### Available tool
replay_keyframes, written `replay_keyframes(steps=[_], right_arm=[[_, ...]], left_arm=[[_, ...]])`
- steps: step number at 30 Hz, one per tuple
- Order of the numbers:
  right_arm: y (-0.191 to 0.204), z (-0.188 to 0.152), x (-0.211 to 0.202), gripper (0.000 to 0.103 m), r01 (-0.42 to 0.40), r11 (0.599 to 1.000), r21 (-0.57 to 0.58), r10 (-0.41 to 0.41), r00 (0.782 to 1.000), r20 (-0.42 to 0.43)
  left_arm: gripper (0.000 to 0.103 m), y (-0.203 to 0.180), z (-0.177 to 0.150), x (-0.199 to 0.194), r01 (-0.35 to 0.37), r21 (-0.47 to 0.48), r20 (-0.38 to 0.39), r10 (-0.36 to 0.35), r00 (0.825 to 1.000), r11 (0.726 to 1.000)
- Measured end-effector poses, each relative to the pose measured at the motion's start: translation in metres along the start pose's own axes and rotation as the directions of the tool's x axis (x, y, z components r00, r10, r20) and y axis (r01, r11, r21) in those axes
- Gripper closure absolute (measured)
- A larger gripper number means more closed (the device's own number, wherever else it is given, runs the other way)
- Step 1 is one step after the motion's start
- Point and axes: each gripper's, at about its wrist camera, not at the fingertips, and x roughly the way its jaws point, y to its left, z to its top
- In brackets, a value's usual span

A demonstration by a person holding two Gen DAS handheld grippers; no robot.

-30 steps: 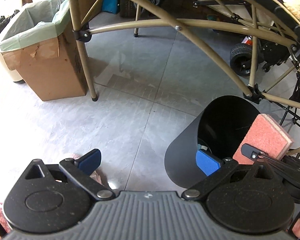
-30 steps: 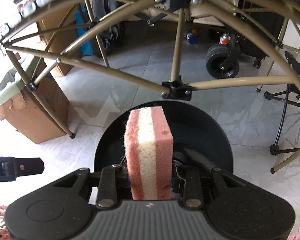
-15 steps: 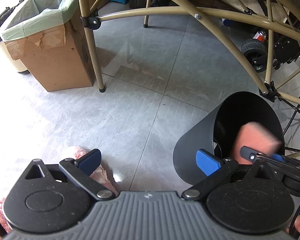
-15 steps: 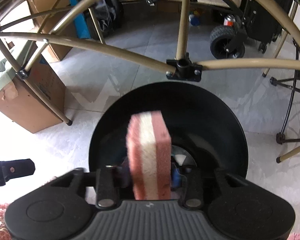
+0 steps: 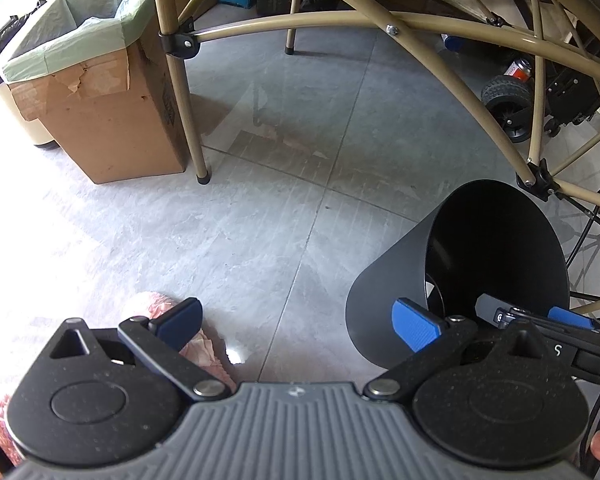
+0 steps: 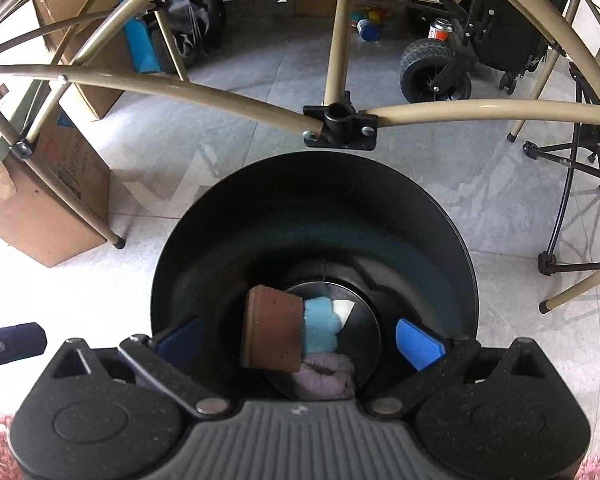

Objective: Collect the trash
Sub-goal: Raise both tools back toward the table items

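A black round bin (image 6: 380, 200) stands on the grey tiled floor, directly under my right gripper (image 6: 300, 342). The gripper's jaws are opening wide and its blue pads (image 6: 420, 344) touch nothing. A pink sponge (image 6: 272, 332) lies loose inside the bin, beside a light-blue scrap (image 6: 320, 328) and a grey-purple cloth wad (image 6: 326, 376). In the left wrist view the bin (image 5: 396, 280) is at the right, with the right gripper (image 5: 532, 314) over its mouth. My left gripper (image 5: 298, 322) hangs open above bare floor, left of the bin, holding nothing.
A tan folding table frame (image 5: 184, 112) arches over the floor, one joint (image 6: 340, 128) just beyond the bin. A cardboard box with a green liner (image 5: 100, 120) stands at the left. A pink shaggy rug (image 5: 160, 300) lies under my left finger. Black wheel (image 6: 432, 68) at the back.
The right gripper has gone from shut on the pink sponge to wide open, and the sponge has dropped down into the black bin. The left gripper has stayed open and nearly still.
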Motion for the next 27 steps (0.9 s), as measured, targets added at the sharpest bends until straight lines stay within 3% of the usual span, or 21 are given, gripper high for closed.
replay_keyframes(steps=[13, 27], right_arm=[[-0.001, -0.003, -0.018, 0.000, 0.000, 1.000, -0.006, 0.000, 0.999, 0.043], [-0.015, -0.016, -0.089, 0.000, -0.019, 1.000, 0.010, 0.017, 0.982, 0.186]], left_arm=[[0.000, -0.011, -0.003, -0.021, 0.033, 0.018, 0.052, -0.034, 0.998, 0.999], [0.000, -0.028, -0.018, -0.085, 0.075, 0.052, 0.202, -0.084, 0.976, 0.996]])
